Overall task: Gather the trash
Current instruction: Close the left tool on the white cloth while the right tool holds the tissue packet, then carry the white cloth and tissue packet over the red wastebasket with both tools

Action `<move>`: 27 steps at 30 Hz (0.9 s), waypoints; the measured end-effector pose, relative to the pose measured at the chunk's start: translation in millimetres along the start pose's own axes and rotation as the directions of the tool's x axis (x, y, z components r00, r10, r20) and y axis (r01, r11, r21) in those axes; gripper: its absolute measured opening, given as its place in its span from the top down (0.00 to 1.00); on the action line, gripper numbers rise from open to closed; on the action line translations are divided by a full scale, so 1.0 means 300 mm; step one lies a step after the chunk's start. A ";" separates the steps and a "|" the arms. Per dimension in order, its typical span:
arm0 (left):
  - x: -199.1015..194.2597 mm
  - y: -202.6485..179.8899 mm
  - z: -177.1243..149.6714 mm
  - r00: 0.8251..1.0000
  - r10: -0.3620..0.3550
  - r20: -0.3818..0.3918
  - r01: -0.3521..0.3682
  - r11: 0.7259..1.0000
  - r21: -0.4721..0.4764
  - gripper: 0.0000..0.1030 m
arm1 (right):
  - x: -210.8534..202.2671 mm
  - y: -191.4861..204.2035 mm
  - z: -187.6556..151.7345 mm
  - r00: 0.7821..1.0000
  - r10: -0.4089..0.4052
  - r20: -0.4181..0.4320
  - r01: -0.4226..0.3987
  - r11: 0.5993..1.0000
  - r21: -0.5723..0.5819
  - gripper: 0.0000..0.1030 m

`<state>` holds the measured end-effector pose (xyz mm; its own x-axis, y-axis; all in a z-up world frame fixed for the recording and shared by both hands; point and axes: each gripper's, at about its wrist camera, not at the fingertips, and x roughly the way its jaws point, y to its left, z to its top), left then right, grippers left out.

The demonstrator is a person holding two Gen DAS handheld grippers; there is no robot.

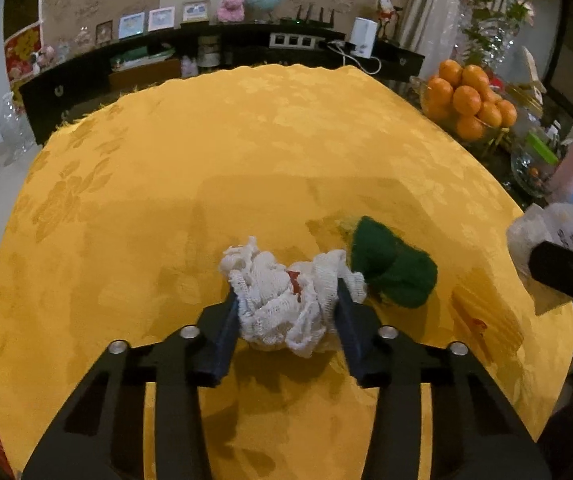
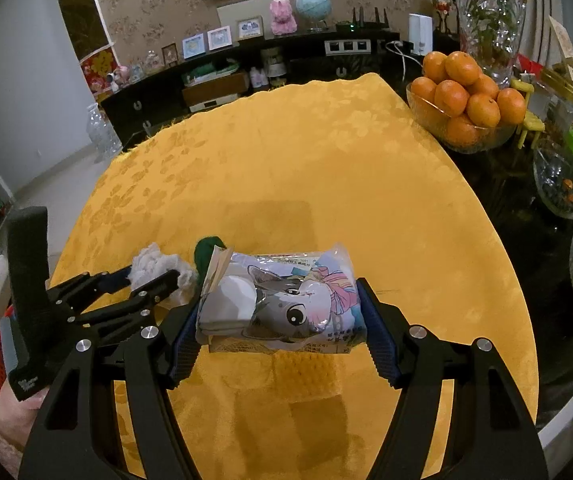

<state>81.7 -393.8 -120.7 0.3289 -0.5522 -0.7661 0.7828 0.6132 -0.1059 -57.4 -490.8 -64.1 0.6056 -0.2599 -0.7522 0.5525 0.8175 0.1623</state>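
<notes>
Where the left wrist view looked along its fingers, the left gripper (image 1: 288, 306) pinched a wad of white gauze (image 1: 286, 294) between both pads, one pad on each side of the wad. A small red spot showed on the gauze near its middle. The gauze hung just above the yellow cloth (image 1: 206, 152), with a shadow beneath it. A green wad (image 1: 392, 266) lay on the cloth just beyond and to the right of the right finger, touching the gauze at its edge. Further right, a yellow wrapper (image 1: 486, 316) lay flat on the cloth. At the far right edge, part of the right gripper (image 1: 566, 272) entered the frame with a pale packet (image 1: 546, 228) at it. A bowl of oranges (image 1: 468, 100) stood well beyond, off the cloth to the right.

In the right wrist view, the right gripper (image 2: 282, 320) pinched the packet (image 2: 282, 300), a printed plastic pack with a cartoon cat, across its length, one blue pad at each end. The packet was held clear of the cloth (image 2: 286, 160), and its shadow fell below. To the left of the fingers, the left gripper (image 2: 142, 280) reached forward, closed on the gauze (image 2: 154, 264). The green wad (image 2: 206, 252) showed just behind the packet's left end, partly hidden by it. The oranges (image 2: 466, 96) sat in a glass bowl well ahead and to the right. A hand (image 2: 18, 404) gripped the left gripper's handle at the lower left.
</notes>
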 end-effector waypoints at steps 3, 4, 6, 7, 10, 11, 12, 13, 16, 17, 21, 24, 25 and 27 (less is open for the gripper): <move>-0.017 0.001 -0.010 1.000 -0.008 0.007 0.008 1.000 -0.008 0.65 | 0.002 0.000 0.001 1.000 0.001 0.000 -0.001 1.000 0.006 0.35; -0.028 0.006 -0.013 1.000 -0.010 0.010 0.010 1.000 -0.015 0.66 | 0.002 0.001 0.001 1.000 0.004 0.001 -0.004 1.000 0.007 0.35; -0.053 0.019 -0.014 1.000 -0.010 0.020 0.011 0.999 -0.031 0.66 | 0.002 0.003 0.001 1.000 0.006 0.002 -0.006 1.000 0.004 0.35; -0.067 0.025 -0.012 1.000 -0.008 0.027 0.009 0.999 -0.039 0.66 | 0.001 0.004 0.002 1.000 0.008 0.004 -0.008 1.000 0.003 0.35; -0.108 0.042 -0.003 0.999 -0.002 0.050 0.004 0.998 -0.055 0.66 | -0.002 0.009 0.002 1.000 0.014 0.009 -0.014 1.000 -0.001 0.35; -0.123 0.048 0.000 0.998 0.004 0.059 -0.001 0.998 -0.059 0.66 | -0.003 0.012 0.003 1.000 0.015 0.012 -0.015 1.000 -0.002 0.35; -0.137 0.052 0.002 0.998 0.010 0.068 -0.005 0.998 -0.063 0.66 | -0.004 0.012 0.005 1.000 0.017 0.014 -0.017 1.000 -0.002 0.35; -0.155 0.057 0.005 0.997 0.015 0.077 -0.010 0.998 -0.069 0.66 | -0.005 0.015 0.007 1.000 0.018 0.016 -0.018 1.000 -0.002 0.35; -0.201 0.068 0.013 0.994 0.030 0.100 -0.022 0.996 -0.088 0.66 | -0.010 0.027 0.010 1.000 0.022 0.023 -0.022 1.000 -0.005 0.35; -0.214 0.070 0.014 0.994 0.036 0.106 -0.026 0.995 -0.091 0.66 | -0.010 0.031 0.010 0.999 0.023 0.025 -0.023 1.000 -0.008 0.35; -0.289 0.071 0.022 0.986 0.079 0.144 -0.067 0.994 -0.089 0.66 | -0.013 0.043 0.014 0.999 0.027 0.032 -0.027 1.000 -0.011 0.35; -0.338 0.073 0.026 0.981 0.100 0.167 -0.086 0.992 -0.091 0.66 | -0.025 0.056 0.020 0.999 0.032 0.044 -0.032 0.999 -0.012 0.35; -0.351 0.075 0.029 0.979 0.107 0.172 -0.092 0.991 -0.094 0.66 | -0.027 0.060 0.021 0.998 0.034 0.046 -0.034 0.999 -0.013 0.35; -0.385 0.082 0.029 0.975 0.127 0.185 -0.109 0.989 -0.102 0.66 | -0.039 0.077 0.025 0.998 0.042 0.057 -0.041 0.999 -0.020 0.35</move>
<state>67.4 -319.7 -29.3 0.5174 -0.5645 -0.6431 0.6839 0.7245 -0.0856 -47.4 -472.9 -46.7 0.6598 -0.2542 -0.7071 0.5157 0.8377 0.1800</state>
